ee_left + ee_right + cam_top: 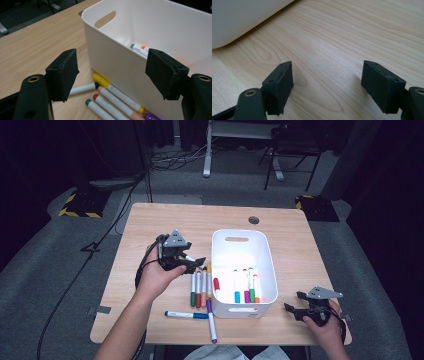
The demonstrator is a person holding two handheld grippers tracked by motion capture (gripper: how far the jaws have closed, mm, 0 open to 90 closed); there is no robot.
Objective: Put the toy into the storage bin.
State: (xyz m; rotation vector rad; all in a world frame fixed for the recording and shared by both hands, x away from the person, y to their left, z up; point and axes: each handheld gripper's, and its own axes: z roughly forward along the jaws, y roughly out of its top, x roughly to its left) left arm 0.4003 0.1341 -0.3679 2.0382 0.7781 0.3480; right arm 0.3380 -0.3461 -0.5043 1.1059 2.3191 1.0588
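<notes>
Sorting markers into the white bin (pixel 243 270) is judged to be the work in hand, and roughly half of it looks done. Five markers are seen lying on the bin's floor in the high view: a red one (pixel 216 284) at the left and four more side by side, among them a blue-tipped one (pixel 237 286). Outside, against the bin's left wall, a row of markers (pixel 200 287) is left on the bench (pixel 150 225), with a blue marker (pixel 186 314) and a purple marker (pixel 211 319) lying loose nearer the front edge. The left gripper (pixel 192 263) is held just above that row, its fingers (pixel 62 73) spread wide with nothing between them; in the left gripper view the yellow-capped marker (pixel 117 92) and its neighbours are seen directly below, so the next pick is judged to come from there. The right gripper (pixel 296 302) is rested at the bench's right front corner, well apart from the markers, its fingers (pixel 279 86) also wide and empty over bare wood. About seven markers are judged still to be moved. The bench is pale wood with a round cable hole (pixel 254 220) near its far edge; beyond it, grey carpet, trailing cables and dark furniture legs are made out in a dim room.
</notes>
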